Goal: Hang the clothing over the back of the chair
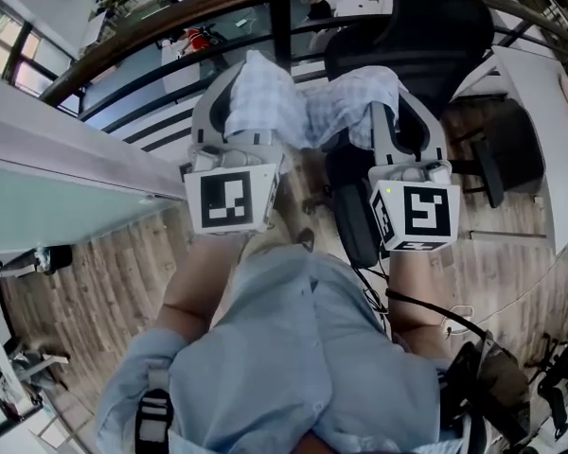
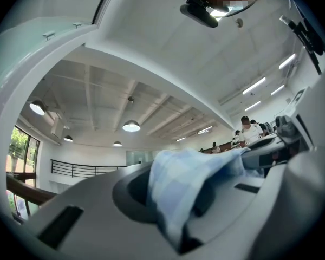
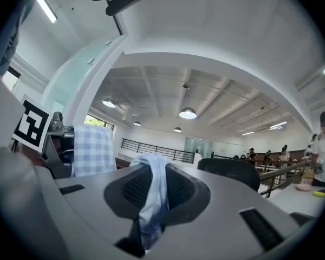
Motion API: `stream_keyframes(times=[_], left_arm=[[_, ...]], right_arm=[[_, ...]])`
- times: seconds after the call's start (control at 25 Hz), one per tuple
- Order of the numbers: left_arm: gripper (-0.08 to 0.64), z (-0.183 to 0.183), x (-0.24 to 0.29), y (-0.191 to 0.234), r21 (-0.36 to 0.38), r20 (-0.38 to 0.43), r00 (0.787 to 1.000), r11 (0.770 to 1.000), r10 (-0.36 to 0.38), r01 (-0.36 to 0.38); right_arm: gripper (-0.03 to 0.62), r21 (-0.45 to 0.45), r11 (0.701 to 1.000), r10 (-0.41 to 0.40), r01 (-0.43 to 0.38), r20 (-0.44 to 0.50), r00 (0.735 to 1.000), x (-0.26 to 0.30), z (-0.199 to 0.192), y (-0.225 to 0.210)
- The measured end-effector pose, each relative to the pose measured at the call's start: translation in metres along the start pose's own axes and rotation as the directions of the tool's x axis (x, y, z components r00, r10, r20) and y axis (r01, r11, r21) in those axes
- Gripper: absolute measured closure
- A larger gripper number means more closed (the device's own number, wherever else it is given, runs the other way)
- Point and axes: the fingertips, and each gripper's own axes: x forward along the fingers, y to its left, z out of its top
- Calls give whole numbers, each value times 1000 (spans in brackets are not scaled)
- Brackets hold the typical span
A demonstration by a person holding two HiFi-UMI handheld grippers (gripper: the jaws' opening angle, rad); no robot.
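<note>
We hold up a piece of thin, soft clothing (image 1: 314, 112), checked in pale blue and white, bunched and creased between our two hands. The left tool (image 1: 251, 102) is pressed together on one gathered fold. Seen along its smooth grey jaws, the cloth bulges out of the pinch and drapes over the tips. The right tool (image 1: 400, 112) pinches another fold, a narrow twisted strip squeezed between pads with a fine dotted surface. The fabric spans the short gap between the tools, slack and wrinkled, well above the wooden plank floor (image 1: 95, 291).

Just beyond the clothing stands the black office chair (image 1: 417, 36). Its back is rounded and matt, and its top edge is near the cloth but apart from it. To the right runs the straight edge of a white desk (image 1: 535, 102). To the left and ahead, a dark railing (image 1: 161, 60) with glass panels curves past. Between desk and railing we have room around the chair back, tighter on the desk side.
</note>
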Motion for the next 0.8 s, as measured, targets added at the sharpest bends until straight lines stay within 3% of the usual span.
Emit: stream_keyframes(times=[0.44, 0.52, 0.64, 0.8], left_arm=[[532, -17, 112, -3, -55, 8, 981, 979, -195, 195], [531, -18, 141, -2, -38, 22, 972, 972, -232, 233], [531, -15, 186, -1, -69, 44, 960, 957, -278, 281], [531, 1, 246, -4, -89, 83, 929, 926, -361, 368]], right_arm=[[540, 11, 990, -140, 140, -5, 990, 64, 8, -52], [540, 15, 987, -159, 159, 0, 987, 80, 10, -64], [540, 35, 983, -179, 178, 11, 984, 105, 17, -86], [540, 79, 977, -200, 197, 33, 979, 133, 39, -117]])
